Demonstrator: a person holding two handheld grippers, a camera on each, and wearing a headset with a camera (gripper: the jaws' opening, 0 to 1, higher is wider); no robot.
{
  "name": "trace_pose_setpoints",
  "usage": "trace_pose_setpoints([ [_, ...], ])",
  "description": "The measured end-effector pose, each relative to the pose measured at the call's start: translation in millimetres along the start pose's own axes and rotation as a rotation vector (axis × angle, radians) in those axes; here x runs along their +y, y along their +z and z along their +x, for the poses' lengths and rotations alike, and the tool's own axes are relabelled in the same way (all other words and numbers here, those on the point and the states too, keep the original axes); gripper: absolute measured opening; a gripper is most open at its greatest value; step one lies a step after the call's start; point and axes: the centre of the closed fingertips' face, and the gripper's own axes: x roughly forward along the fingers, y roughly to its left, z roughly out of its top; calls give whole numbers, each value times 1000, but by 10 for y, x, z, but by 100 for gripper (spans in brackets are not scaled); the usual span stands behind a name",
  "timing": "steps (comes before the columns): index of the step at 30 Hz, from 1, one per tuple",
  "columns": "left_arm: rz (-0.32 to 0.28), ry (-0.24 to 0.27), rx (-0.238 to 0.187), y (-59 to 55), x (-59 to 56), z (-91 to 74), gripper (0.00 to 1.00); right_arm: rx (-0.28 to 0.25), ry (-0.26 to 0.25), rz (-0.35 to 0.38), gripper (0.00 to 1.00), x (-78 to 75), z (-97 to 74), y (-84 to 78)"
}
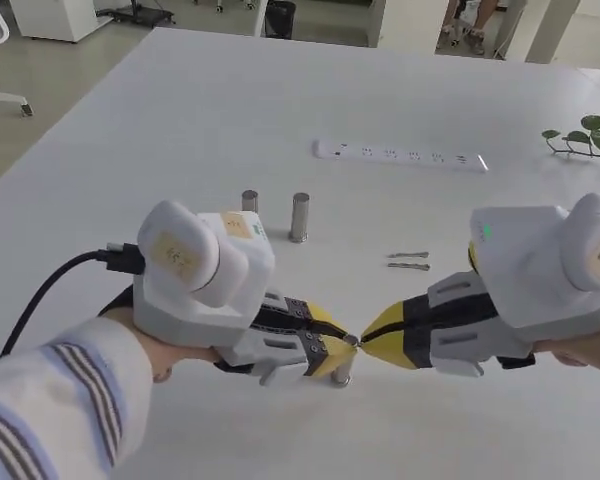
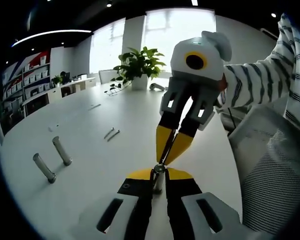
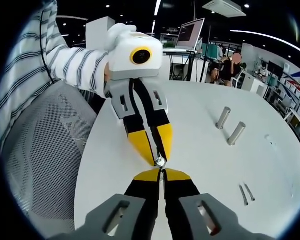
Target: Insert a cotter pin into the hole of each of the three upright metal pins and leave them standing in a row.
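My left gripper (image 1: pixel 336 350) (image 2: pixel 159 176) is shut on an upright metal pin (image 1: pixel 342 378) (image 2: pixel 159 181) near the table's front edge. My right gripper (image 1: pixel 370 342) (image 3: pixel 162 175) meets it tip to tip, shut on a thin cotter pin (image 3: pixel 160 169) held at the pin's top (image 3: pixel 160 161); the cotter pin is barely visible. Two other metal pins (image 1: pixel 250 200) (image 1: pixel 299 217) stand upright farther back, also seen in the left gripper view (image 2: pixel 44 167) (image 2: pixel 62 150). Two loose cotter pins (image 1: pixel 408 260) (image 3: pixel 246 193) lie flat on the white table (image 1: pixel 180 120).
A white power strip (image 1: pixel 400 155) lies across the far middle of the table. A green plant (image 1: pixel 585 135) trails over the right edge. A black cable (image 1: pixel 50 285) runs from the left gripper. A mesh chair (image 3: pixel 45 145) stands beside the table.
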Motion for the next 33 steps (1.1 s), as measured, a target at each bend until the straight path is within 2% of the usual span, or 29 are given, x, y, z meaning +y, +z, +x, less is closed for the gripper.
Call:
trace_pose_setpoints([
  [2,-6,4,-3,0,5,-2,8,7,-5,4,0,-6,-4,-11],
  [6,5,17,0,-19,20,-29,22,3,-11,7,0,-18,-12,-6],
  [9,0,22,1,-46,21,-66,24,-5,-12,18,2,-23,-14,0],
  [15,-8,35,7,-101,11,-144,36,-12,-10,21,7,1,-8,22],
  [17,-24,32,-14,-82,-8,-179,39,-16,-8,25,7,7,-6,34],
  [19,-12,21,-94,25,-51,-219,47,-14,-7,29,7,9,-4,35],
  [20,-26,15,-97,16,-72,-251,51,-11,-11,29,8,3,-4,33],
  [21,-50,5,-94,0,-91,-285,53,-12,-18,27,10,-11,-3,36],
  [26,-36,9,-67,-80,-138,-395,59,-19,-18,34,12,-10,2,45],
  [33,-46,0,-50,-155,-239,-493,87,-21,-11,42,14,1,30,35],
])
